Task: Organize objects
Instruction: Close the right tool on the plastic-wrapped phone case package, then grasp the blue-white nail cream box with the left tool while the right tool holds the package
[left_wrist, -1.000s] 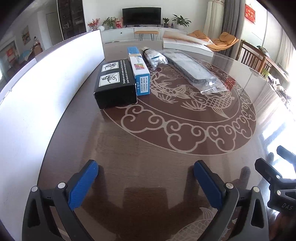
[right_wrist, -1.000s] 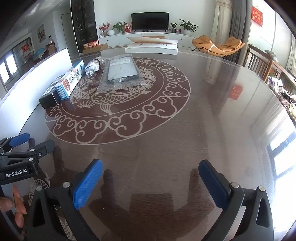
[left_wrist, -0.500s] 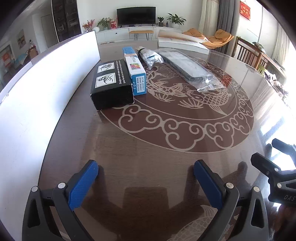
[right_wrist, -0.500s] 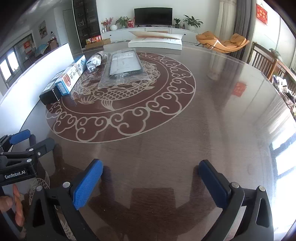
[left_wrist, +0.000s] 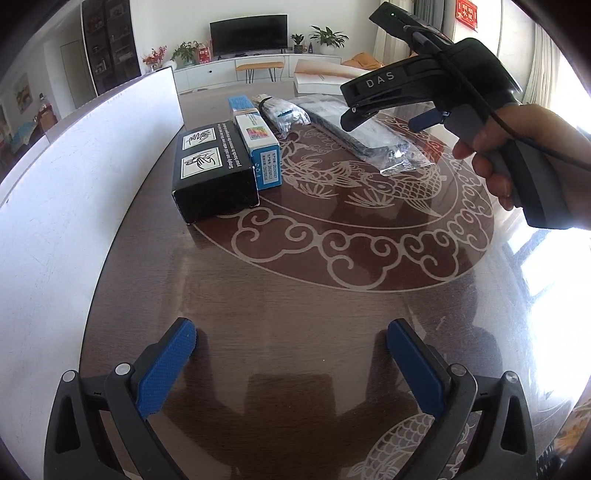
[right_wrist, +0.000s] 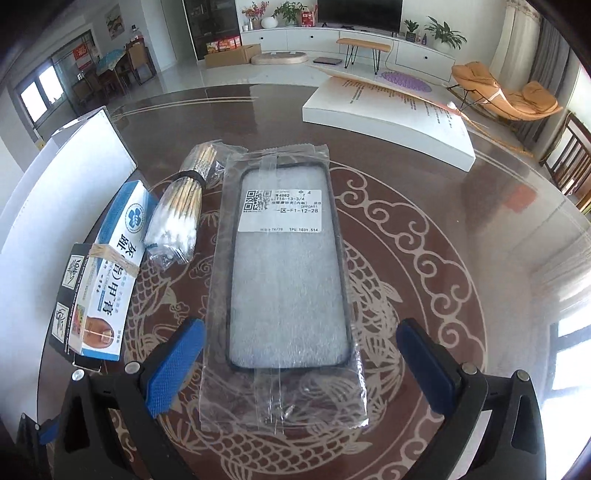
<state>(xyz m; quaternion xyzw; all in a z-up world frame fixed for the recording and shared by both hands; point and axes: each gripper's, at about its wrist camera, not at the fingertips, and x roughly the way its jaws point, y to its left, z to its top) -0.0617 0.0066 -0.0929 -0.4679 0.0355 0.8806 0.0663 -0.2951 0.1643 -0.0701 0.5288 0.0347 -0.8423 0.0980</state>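
Observation:
A phone case in a clear bag (right_wrist: 288, 280) lies on the round table, its near end between the fingers of my open right gripper (right_wrist: 301, 349), which hovers just above it. To its left lie a bag of cotton swabs (right_wrist: 181, 218), a blue and white box (right_wrist: 114, 273) and a black box (left_wrist: 212, 171). In the left wrist view the same row shows: the blue and white box (left_wrist: 258, 147), the swabs (left_wrist: 282, 110), the bagged case (left_wrist: 373, 136). My left gripper (left_wrist: 291, 354) is open and empty over bare table near the front edge.
A white board (left_wrist: 74, 177) stands along the table's left side. A large flat white box (right_wrist: 388, 110) lies at the far edge. The right gripper's body and the hand holding it (left_wrist: 480, 110) hang above the bagged case. Chairs stand to the right (right_wrist: 569, 155).
The right gripper has moved forward and left across the table, from the near edge to over the bagged phone case. The left gripper has hardly moved.

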